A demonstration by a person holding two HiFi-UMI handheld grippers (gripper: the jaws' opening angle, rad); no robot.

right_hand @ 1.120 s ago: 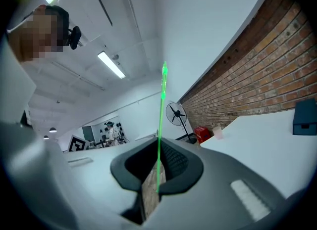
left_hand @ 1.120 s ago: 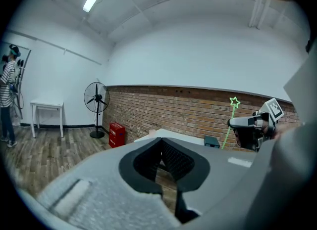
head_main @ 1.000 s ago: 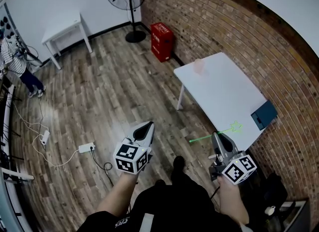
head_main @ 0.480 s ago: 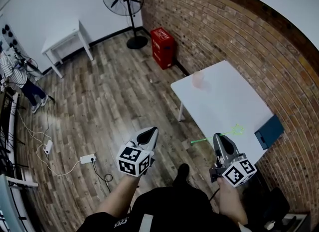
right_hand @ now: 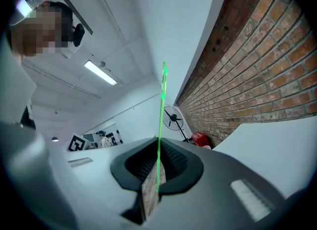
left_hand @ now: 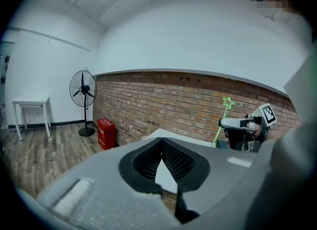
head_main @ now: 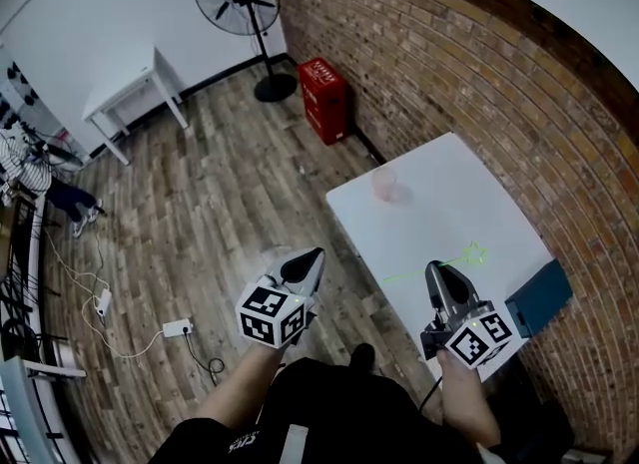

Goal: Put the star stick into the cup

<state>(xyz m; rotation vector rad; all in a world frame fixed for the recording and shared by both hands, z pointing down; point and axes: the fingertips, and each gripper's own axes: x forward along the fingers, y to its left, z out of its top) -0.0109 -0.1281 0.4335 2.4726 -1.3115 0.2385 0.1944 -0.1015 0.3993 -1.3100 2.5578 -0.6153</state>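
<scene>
Pinching the green star stick (head_main: 409,274) tight in the right hand-held gripper (head_main: 436,270) by the tabletop (head_main: 459,213), cup (head_main: 385,185) at its far end; left hand-held gripper (head_main: 312,255) closed, empty.

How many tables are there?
2. One big white table beside the brick wall, one small white table by the far white wall. Others may be hidden.

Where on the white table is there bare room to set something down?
The table is mostly bare: the whole middle and wall side, between the cup at the far corner and the blue box by the near right corner. Only the near edge is busy, where the right claw holds the star stick over it.
</scene>
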